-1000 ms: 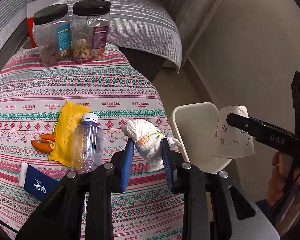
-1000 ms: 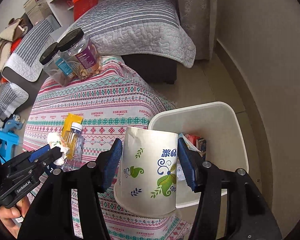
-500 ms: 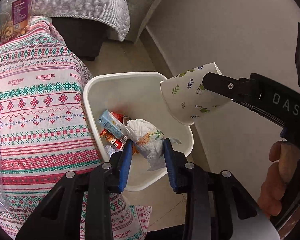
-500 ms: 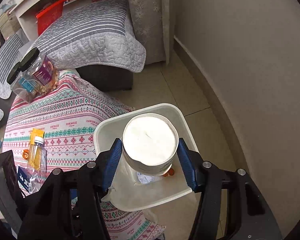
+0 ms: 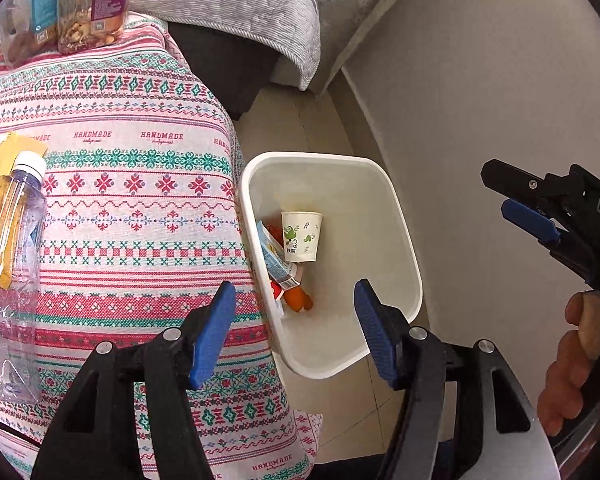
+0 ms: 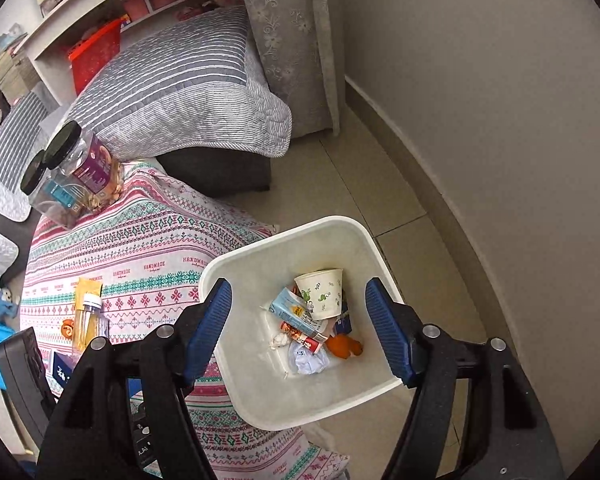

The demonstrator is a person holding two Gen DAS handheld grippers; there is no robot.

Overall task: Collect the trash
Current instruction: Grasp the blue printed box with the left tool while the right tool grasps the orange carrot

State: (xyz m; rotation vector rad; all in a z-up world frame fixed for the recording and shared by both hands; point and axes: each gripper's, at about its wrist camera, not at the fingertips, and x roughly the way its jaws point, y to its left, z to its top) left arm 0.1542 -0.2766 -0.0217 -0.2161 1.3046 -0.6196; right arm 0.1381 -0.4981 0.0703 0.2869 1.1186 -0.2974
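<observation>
We hold both the left gripper [image 5: 296,330] and right gripper [image 6: 300,328] wide open, empty, above the bin [image 6: 236,360]; paper cup [image 6: 322,293] lies inside.

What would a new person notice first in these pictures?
The white bin on the floor beside the table draws the eye, with a floral paper cup lying on other trash inside. Both tools, left and right, hang open and empty above it. On the patterned tablecloth, a clear plastic bottle waits.
</observation>
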